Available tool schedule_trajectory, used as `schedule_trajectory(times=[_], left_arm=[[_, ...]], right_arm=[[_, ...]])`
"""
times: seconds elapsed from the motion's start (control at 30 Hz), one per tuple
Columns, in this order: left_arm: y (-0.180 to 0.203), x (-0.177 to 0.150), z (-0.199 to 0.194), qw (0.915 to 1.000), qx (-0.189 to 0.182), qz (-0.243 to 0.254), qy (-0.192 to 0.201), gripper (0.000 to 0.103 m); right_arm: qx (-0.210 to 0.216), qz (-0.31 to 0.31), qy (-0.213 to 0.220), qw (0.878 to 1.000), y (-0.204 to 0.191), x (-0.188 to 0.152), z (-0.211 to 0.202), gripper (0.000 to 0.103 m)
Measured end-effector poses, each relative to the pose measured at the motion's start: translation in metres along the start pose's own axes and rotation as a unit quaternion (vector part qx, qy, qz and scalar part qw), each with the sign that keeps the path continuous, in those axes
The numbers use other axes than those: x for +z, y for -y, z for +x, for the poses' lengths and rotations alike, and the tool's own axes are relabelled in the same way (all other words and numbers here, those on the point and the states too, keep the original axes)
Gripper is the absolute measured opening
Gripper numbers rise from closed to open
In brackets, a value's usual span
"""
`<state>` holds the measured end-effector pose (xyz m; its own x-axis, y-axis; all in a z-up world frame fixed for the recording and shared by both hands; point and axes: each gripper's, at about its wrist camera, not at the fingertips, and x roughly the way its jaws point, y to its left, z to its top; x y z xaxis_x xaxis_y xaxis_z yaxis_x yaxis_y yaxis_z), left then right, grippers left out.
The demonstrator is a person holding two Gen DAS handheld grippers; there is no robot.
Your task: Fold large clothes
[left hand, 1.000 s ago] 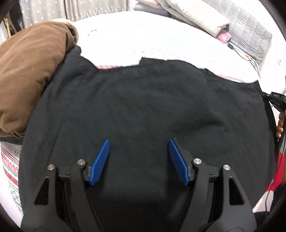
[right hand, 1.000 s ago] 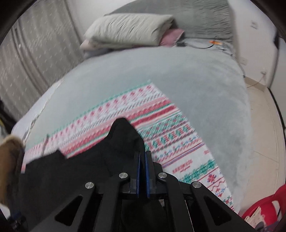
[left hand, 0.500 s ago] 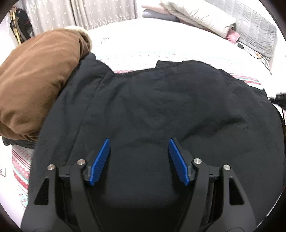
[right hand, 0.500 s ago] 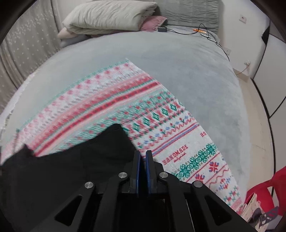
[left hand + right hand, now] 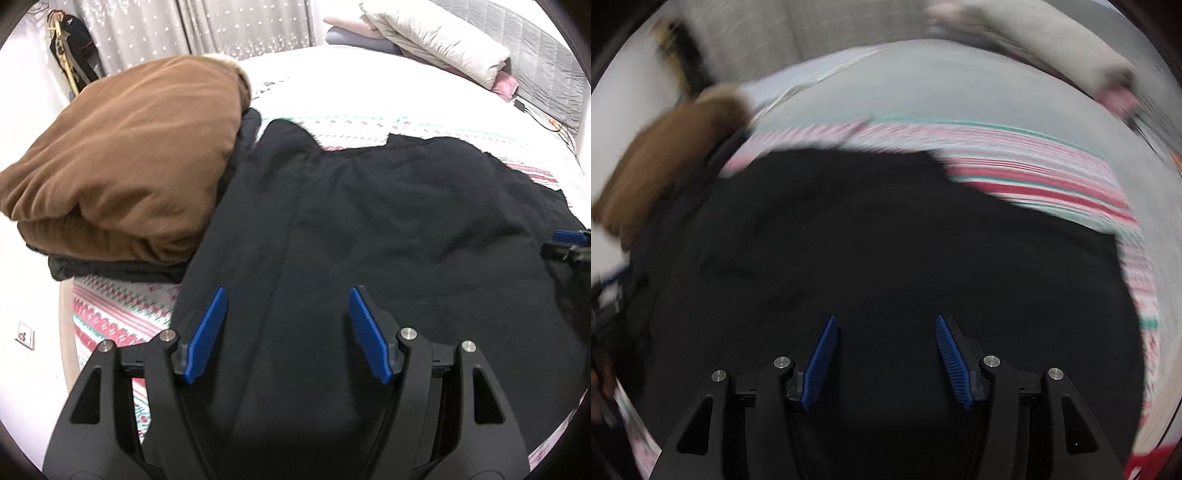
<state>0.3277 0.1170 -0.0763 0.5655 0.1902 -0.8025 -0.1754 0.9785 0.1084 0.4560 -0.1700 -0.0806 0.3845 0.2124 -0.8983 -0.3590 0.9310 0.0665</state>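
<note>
Black garment [image 5: 369, 229] spread flat, right view motion-blurred, left claw [image 5: 288, 332] and right claw [image 5: 884, 354] both spread

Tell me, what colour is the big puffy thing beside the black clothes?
Brown, clearest in the left wrist view.

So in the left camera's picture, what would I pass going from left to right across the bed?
Brown folded bundle → black garment → the other hand-held gripper's blue tip at the right edge.
</note>
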Motion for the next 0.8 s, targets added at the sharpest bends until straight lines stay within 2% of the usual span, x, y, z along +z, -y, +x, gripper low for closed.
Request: schedule_trajectory(times=[0.03, 0.13, 0.3, 0.37, 0.67, 0.8], left_arm=[[-0.005, -0.001, 0.003, 1.0000, 0.002, -0.005, -0.006, 0.070], [-0.018, -0.004, 0.012, 0.9994, 0.003, -0.024, -0.023, 0.070], [-0.030, -0.002, 0.020, 0.9982, -0.015, -0.050, -0.031, 0.070], [-0.030, -0.003, 0.021, 0.9980, -0.014, -0.051, -0.033, 0.070], [-0.024, -0.001, 0.020, 0.9980, -0.009, -0.049, -0.038, 0.071], [-0.022, 0.000, 0.020, 0.9984, -0.006, -0.041, -0.039, 0.071]], right_arm=[[-0.017, -0.019, 0.002, 1.000, -0.020, 0.003, 0.009, 0.057], [-0.052, -0.017, 0.011, 0.998, -0.041, 0.014, 0.032, 0.057], [-0.063, 0.030, 0.033, 0.997, -0.032, 0.040, 0.054, 0.057], [-0.088, 0.034, 0.039, 0.995, -0.027, 0.049, 0.066, 0.057], [-0.131, 0.045, 0.052, 0.989, -0.026, 0.084, 0.102, 0.059], [-0.117, 0.062, 0.058, 0.989, -0.027, 0.085, 0.091, 0.059]])
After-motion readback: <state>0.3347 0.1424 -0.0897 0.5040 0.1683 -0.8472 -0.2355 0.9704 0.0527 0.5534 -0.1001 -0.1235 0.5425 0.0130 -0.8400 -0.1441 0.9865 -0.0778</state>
